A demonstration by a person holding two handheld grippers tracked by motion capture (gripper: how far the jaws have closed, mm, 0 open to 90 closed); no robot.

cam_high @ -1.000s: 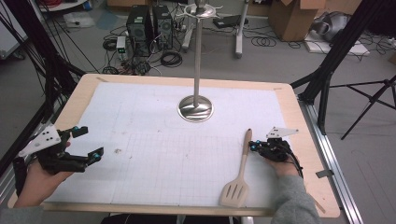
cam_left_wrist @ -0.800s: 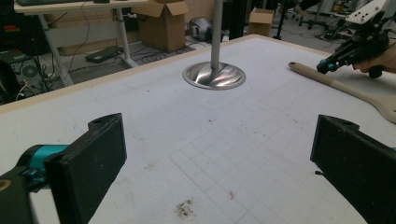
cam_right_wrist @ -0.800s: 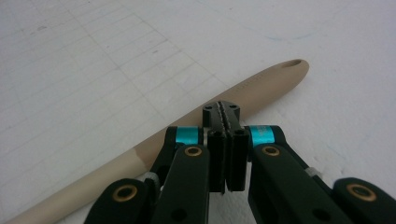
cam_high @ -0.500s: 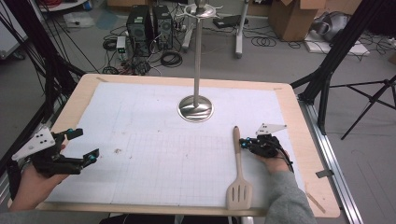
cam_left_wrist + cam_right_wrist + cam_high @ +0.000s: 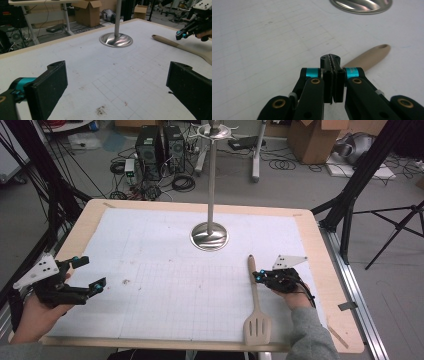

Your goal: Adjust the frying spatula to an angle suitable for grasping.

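A beige slotted spatula (image 5: 255,296) lies flat on the white gridded mat, handle toward the far side and head near the front edge. My right gripper (image 5: 258,278) is shut with nothing between its jaws, its tips right beside the handle's right side. In the right gripper view the closed jaws (image 5: 330,59) sit over the handle (image 5: 369,56), which runs off behind them. My left gripper (image 5: 92,273) rests open and empty over the mat's left edge, its wide jaws (image 5: 117,92) pointing toward the stand. From there the spatula (image 5: 175,45) and the right gripper (image 5: 182,33) are seen at the far right.
A metal stand with a round shiny base (image 5: 210,237) and a tall pole with hooks on top (image 5: 212,129) rises at the mat's far middle. The wooden table rim (image 5: 330,270) frames the mat. Small dark specks (image 5: 125,281) mark the mat near my left gripper.
My right gripper has moved left up to the spatula's handle. The handle has swung left, so the spatula now lies nearly straight front to back. The left gripper has stayed put.
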